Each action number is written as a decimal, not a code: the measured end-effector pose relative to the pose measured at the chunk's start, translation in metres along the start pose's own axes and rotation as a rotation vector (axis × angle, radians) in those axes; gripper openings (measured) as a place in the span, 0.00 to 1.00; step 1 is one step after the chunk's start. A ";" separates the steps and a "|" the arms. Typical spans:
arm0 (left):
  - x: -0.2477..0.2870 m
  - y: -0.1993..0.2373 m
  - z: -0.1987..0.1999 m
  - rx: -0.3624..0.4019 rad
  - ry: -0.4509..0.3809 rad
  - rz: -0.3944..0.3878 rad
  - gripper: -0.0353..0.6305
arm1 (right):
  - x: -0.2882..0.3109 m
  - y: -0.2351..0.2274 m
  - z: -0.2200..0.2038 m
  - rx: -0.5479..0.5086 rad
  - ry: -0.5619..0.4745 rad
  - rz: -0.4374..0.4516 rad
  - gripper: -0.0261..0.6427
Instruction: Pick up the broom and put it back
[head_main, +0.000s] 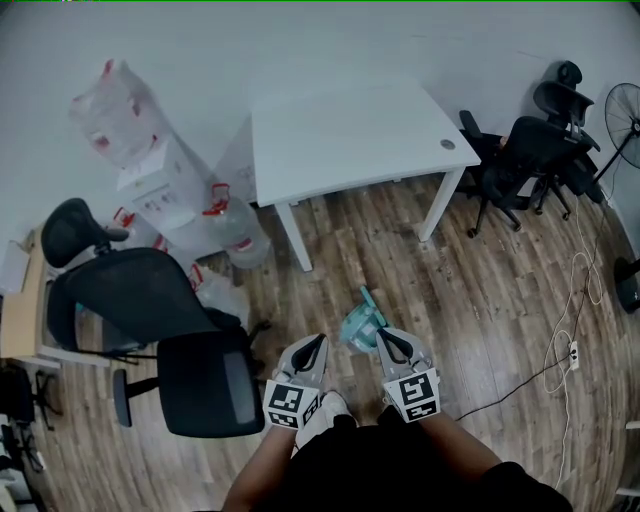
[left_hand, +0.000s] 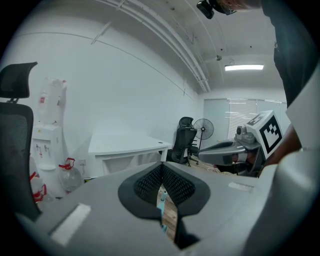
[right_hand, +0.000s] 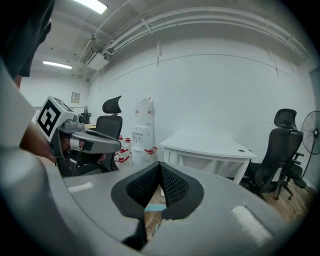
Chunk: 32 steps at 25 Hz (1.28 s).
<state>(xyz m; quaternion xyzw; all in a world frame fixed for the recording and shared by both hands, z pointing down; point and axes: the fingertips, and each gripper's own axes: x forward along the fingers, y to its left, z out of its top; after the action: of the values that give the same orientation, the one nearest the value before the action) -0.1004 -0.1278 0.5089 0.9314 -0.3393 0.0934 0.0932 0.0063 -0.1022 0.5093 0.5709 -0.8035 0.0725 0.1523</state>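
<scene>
Left gripper (head_main: 316, 343): jaws pinched together, nothing in them. Only the head view shows the teal broom (head_main: 362, 325) whole, lying on the wood floor (head_main: 480, 290) between both tips. Each gripper view catches just a teal sliver below its pads. Right gripper (head_main: 386, 338): closed too, empty.

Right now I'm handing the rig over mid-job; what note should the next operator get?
Left gripper: shut, empty.
Right gripper: shut, empty.
Broom: teal, on the floor just ahead of both grippers, nearer the right one, untouched.
Done: nothing yet; the broom is not picked up.
Left: open a gripper, grasp the broom, lift it, put it back. Its storage spot isn't evident from here.
</scene>
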 end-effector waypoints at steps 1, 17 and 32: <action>0.002 0.001 -0.001 -0.005 0.003 0.004 0.08 | 0.002 -0.001 -0.005 0.001 0.010 0.003 0.04; 0.024 0.014 -0.053 -0.024 0.129 0.103 0.08 | 0.054 -0.020 -0.083 -0.040 0.172 0.086 0.05; 0.031 0.020 -0.094 -0.038 0.245 0.108 0.08 | 0.105 -0.030 -0.145 -0.139 0.327 0.148 0.32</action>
<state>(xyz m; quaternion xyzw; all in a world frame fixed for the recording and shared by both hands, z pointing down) -0.1005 -0.1392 0.6090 0.8915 -0.3766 0.2051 0.1463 0.0261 -0.1640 0.6791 0.4789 -0.8110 0.1194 0.3142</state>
